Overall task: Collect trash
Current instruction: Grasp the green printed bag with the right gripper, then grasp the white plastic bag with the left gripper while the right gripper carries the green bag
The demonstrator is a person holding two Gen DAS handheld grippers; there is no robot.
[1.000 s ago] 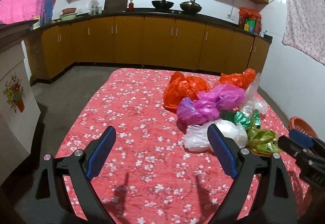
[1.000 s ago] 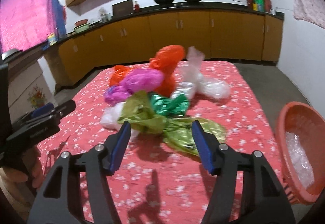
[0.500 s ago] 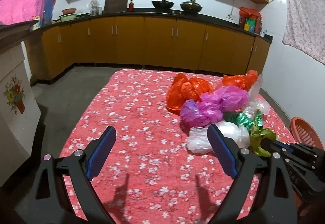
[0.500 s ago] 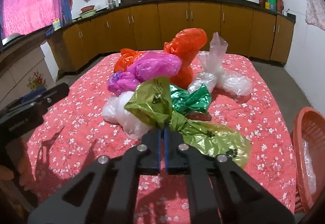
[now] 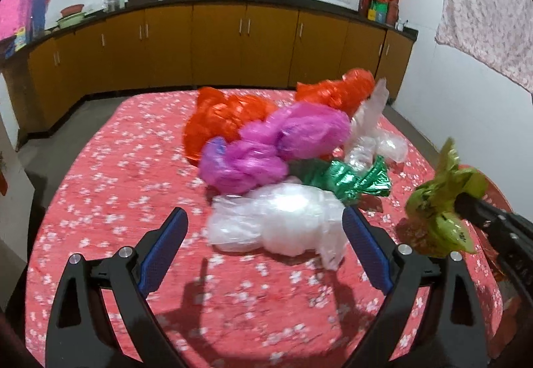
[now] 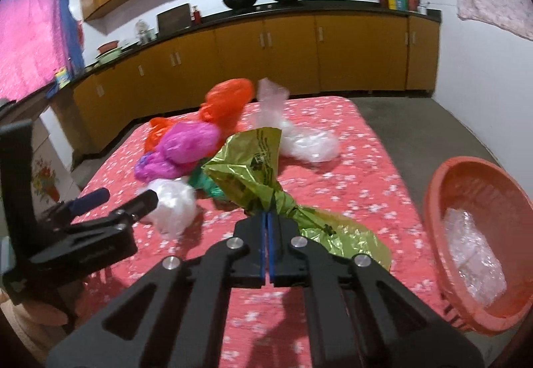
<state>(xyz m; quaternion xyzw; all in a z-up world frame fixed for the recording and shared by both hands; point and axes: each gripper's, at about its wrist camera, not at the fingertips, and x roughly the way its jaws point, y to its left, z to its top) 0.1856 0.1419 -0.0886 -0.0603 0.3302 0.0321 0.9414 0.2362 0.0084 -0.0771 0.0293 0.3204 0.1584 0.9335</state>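
A pile of plastic bags lies on the red floral tablecloth: orange bags, a pink-purple bag, a shiny green foil wrapper and a white bag. My left gripper is open, its blue pads on either side of the near end of the white bag without touching it. My right gripper is shut on the knotted neck of an olive-green bag, held up off the cloth to the right of the pile. In the left wrist view that olive-green bag hangs from the right gripper's black fingers.
An orange basket stands beyond the table's right edge with a clear plastic bag inside. More clear bags lie at the back of the pile. Yellow-brown kitchen cabinets run along the far wall. My left gripper shows at the right wrist view's left.
The right gripper shut on the olive-green bag, lifted it and carried it right, away from the pile. The left gripper moved forward until the white bag sits between its open fingers.
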